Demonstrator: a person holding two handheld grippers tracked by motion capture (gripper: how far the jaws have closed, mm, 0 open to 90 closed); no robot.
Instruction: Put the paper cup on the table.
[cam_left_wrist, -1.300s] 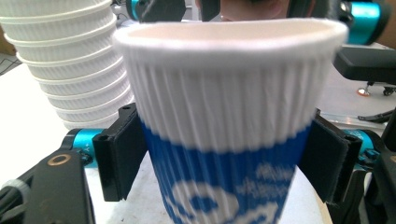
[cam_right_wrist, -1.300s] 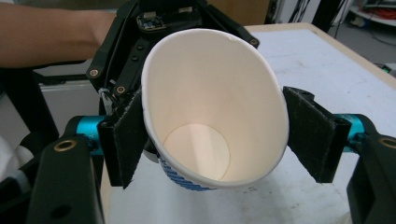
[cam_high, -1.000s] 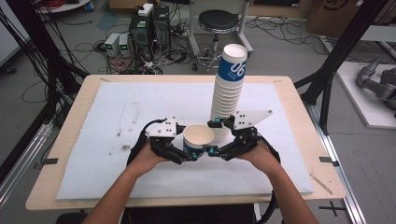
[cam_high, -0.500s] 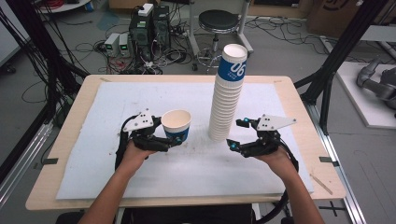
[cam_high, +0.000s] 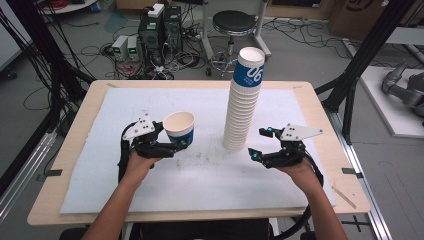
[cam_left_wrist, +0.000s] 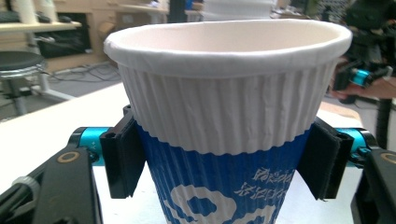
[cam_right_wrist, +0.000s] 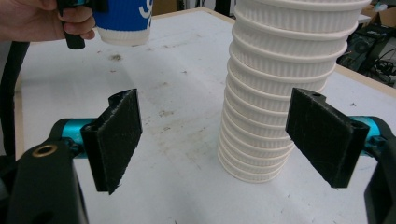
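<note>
Nearest the person, two forearms come up from the six o'clock edge of the high view, each hand wrapped round a gripper handle. The left gripper (cam_high: 176, 141) sits at about nine o'clock on the white mat (cam_high: 210, 185) and carries a single paper cup (cam_high: 179, 128), blue below and ribbed white toward the rim, held upright and raised off the mat, as the right gripper view shows from the cup's bottom edge hanging above the surface. In the left gripper view the two black pads (cam_left_wrist: 122, 158) stand at either side of the cup's blue band, at nine and three o'clock of its wall; the jaws have just been opening a little, yet the pads look to be against the cup and the cup is clamped between them. The right gripper (cam_high: 259, 144) rests at about four o'clock on the mat, its jaws standing well apart with nothing between them; its view looks along those jaws at bare, scuffed mat, with the base of the stack just inside the right-hand pad and not touched by it. That tall stack of cups (cam_high: 244, 100) stands upright just past the centre of the mat, between the two grippers and slightly beyond them, near twelve o'clock from the right gripper's tips. The mat lies on a wooden table (cam_high: 320, 107).
</note>
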